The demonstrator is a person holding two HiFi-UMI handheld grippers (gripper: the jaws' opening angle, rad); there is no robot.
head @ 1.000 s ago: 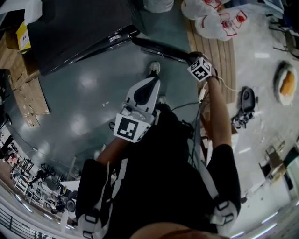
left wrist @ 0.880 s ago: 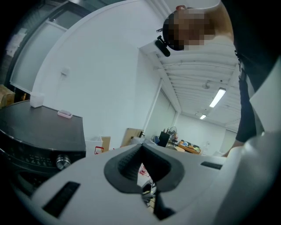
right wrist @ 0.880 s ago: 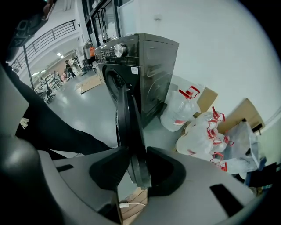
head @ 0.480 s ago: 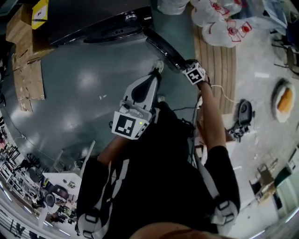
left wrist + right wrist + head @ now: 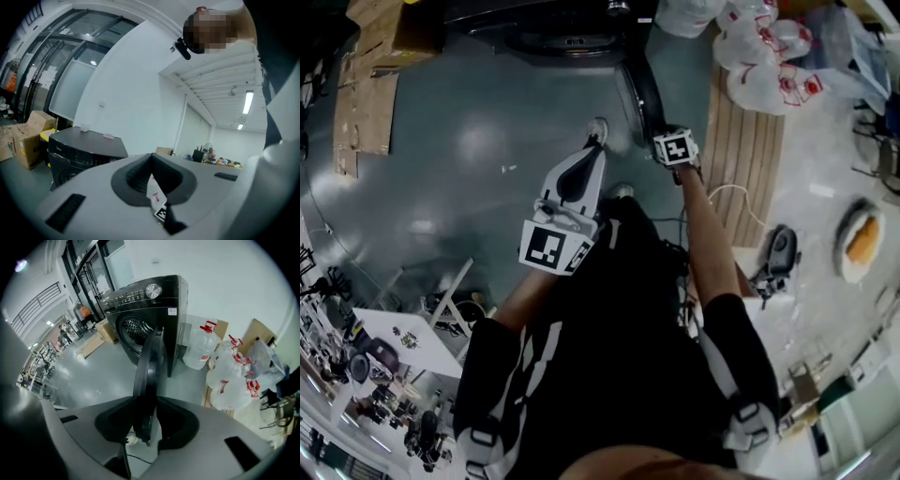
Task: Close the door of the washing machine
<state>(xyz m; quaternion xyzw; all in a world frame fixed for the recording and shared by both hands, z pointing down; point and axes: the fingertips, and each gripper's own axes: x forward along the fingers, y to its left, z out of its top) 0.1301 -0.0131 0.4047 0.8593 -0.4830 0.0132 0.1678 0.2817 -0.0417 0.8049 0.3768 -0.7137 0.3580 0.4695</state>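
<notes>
The black washing machine point(image 5: 562, 23) point(image 5: 140, 301) point(image 5: 84, 150) stands at the top of the head view, its drum point(image 5: 136, 329) uncovered. Its round door point(image 5: 642, 89) point(image 5: 149, 362) sticks out roughly square to the machine's front. My right gripper point(image 5: 664, 134) point(image 5: 143, 398) points steeply down and is shut on the door's free edge, which runs between both pads; the jaws are easing open slightly. My left gripper point(image 5: 586, 155) point(image 5: 151, 157) hangs level in front of the person's body, clear of the door. Its tips meet with nothing between them.
White plastic bags point(image 5: 759, 66) point(image 5: 232, 376) and a water jug point(image 5: 201, 350) sit right of the machine beside a wooden pallet point(image 5: 750, 159). Cardboard point(image 5: 366, 112) lies on the floor at left. A cable and a small device point(image 5: 778, 248) lie at right. My shoe point(image 5: 598, 131) is near the door.
The door has swung from wide open toward the machine, with my right gripper still on its edge. Both grippers and the person have moved closer to the machine.
</notes>
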